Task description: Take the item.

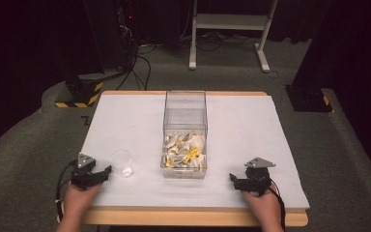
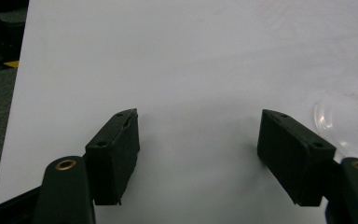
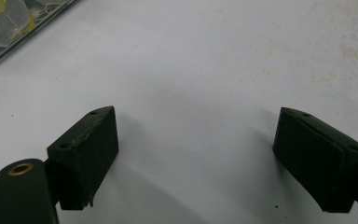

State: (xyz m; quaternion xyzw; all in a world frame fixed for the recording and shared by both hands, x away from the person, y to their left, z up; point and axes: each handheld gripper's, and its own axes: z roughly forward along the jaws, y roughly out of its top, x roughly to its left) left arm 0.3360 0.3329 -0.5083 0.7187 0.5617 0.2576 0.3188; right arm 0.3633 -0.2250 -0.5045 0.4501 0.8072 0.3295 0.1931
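No writing, label, brand or number can be read anywhere; a dark mark on the floor point(image 1: 84, 119) at the table's ten o'clock corner is too blurred to read.

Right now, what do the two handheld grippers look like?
Both the left gripper and the right gripper are black, each with two blocky, rubber-like jaws and a grey three-cornered plate on top. Brass-coloured rivets mark the jaw arms. A black cable trails from each. The forearms are bare, without sleeves.

The white desk point(image 1: 251, 145) is brightly and evenly lit from above, while the room behind it falls into near black. Both gripper views are soft, and the black fingers point(image 2: 114, 154) cast faint, diffuse shadows.
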